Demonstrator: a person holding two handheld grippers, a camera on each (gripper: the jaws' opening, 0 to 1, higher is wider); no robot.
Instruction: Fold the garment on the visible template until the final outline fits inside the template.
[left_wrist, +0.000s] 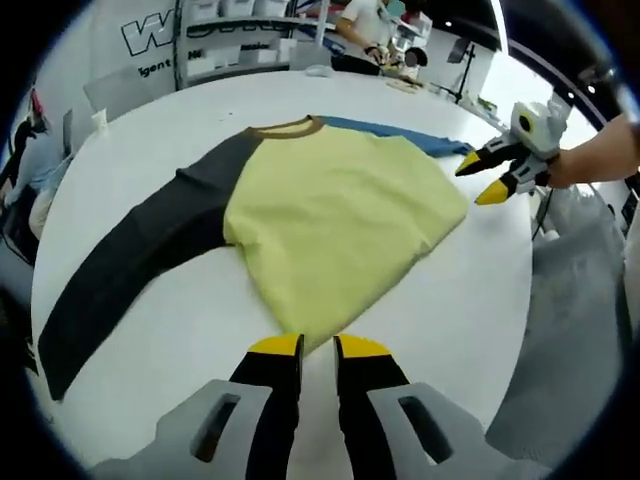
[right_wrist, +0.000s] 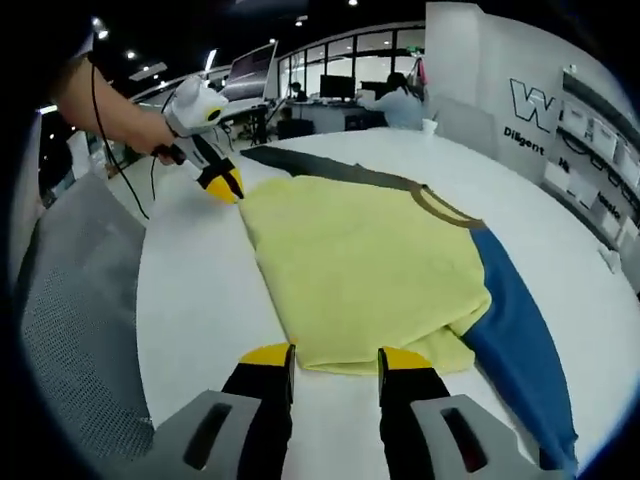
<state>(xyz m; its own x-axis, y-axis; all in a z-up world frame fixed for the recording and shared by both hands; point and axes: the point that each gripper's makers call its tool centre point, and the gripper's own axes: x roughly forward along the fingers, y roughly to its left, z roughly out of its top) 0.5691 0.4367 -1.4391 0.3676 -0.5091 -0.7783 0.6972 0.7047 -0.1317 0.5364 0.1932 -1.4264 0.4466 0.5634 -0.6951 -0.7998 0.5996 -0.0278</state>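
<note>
Yellow shirt (left_wrist: 340, 215) with one dark sleeve (left_wrist: 130, 260) and one blue sleeve (right_wrist: 515, 330) is lying flat on the white desk (left_wrist: 200, 330). Left hand-held gripper (left_wrist: 318, 347) and right hand-held gripper (right_wrist: 335, 353) are hovering spread at the hem corners. Best bet is pinching both corners evenly, then lifting together.

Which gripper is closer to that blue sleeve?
Right. The right gripper sits at the hem beside the blue sleeve; the left gripper is at the opposite hem corner.
</note>
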